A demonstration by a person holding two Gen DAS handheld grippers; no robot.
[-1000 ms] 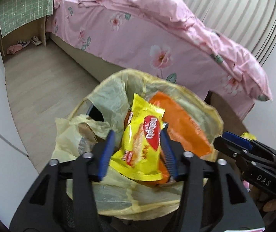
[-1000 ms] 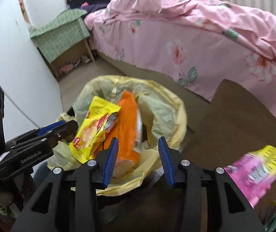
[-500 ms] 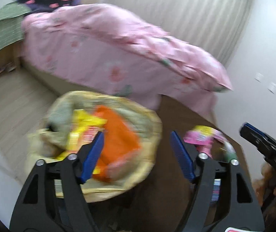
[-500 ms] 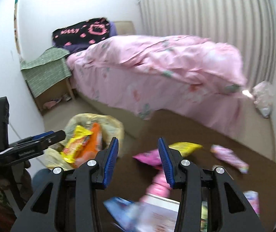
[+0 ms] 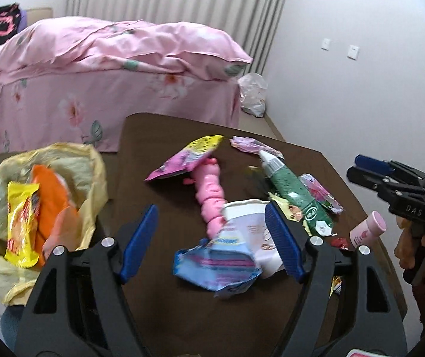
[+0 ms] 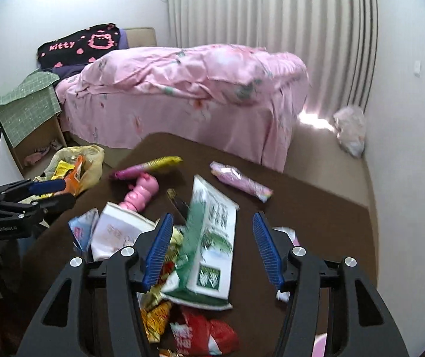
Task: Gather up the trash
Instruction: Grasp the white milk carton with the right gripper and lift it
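Observation:
A yellow trash bag stands left of the dark table, holding a yellow snack packet and an orange wrapper. Wrappers litter the table: a blue wrapper, a white paper cup, a pink toy, a pink-yellow packet and a green carton. My left gripper is open and empty above the blue wrapper. My right gripper is open and empty above the green carton. The bag also shows in the right wrist view.
A bed with a pink cover stands behind the table. A green-checked bedside stand is at the left. A white plastic bag lies on the floor by the curtain. A pink bottle stands near the table's right edge.
My left gripper let go of the yellow packet into the bag, opened wide and swung right over the table. My right gripper also swung from the bag to the littered table.

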